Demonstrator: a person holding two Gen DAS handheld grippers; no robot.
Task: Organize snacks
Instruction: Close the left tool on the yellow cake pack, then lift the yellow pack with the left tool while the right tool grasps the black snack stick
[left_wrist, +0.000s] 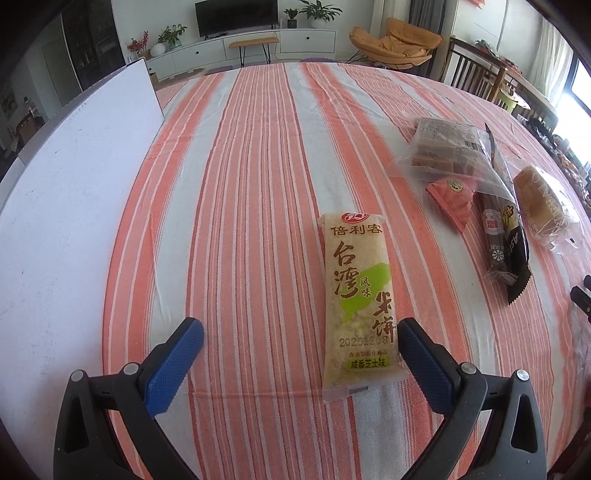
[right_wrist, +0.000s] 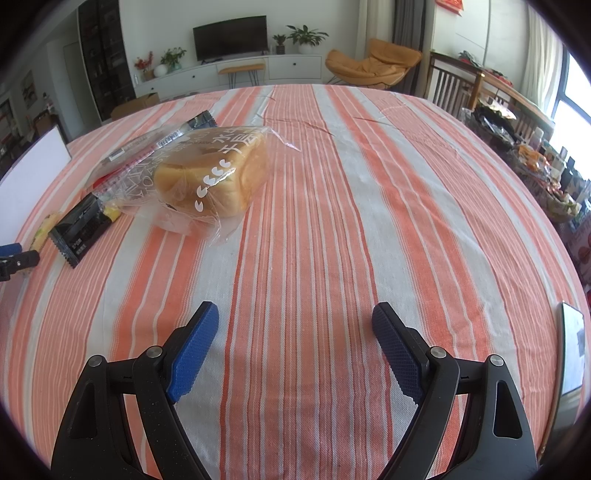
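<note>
A long rice-cracker packet (left_wrist: 356, 302) lies on the striped tablecloth (left_wrist: 240, 184). My left gripper (left_wrist: 301, 328) is open, and the packet's near end lies between its blue pads, close to the right pad (left_wrist: 424, 369). Further right lie a clear bag of brown cakes (left_wrist: 443, 151), a small orange packet (left_wrist: 450, 201), a dark sausage stick (left_wrist: 493, 240), a black packet (left_wrist: 517, 254) and a bagged bread loaf (left_wrist: 543, 206). My right gripper (right_wrist: 295, 321) is open and empty over bare cloth. The bread loaf (right_wrist: 214, 177) and black packet (right_wrist: 81, 229) lie ahead to its left.
A white board (left_wrist: 74, 192) lies along the table's left side. A phone-like slab (right_wrist: 572, 347) lies at the table's right edge. Chairs and a cluttered side table (right_wrist: 517, 140) stand to the right. The left gripper's tip (right_wrist: 14, 258) shows at the far left.
</note>
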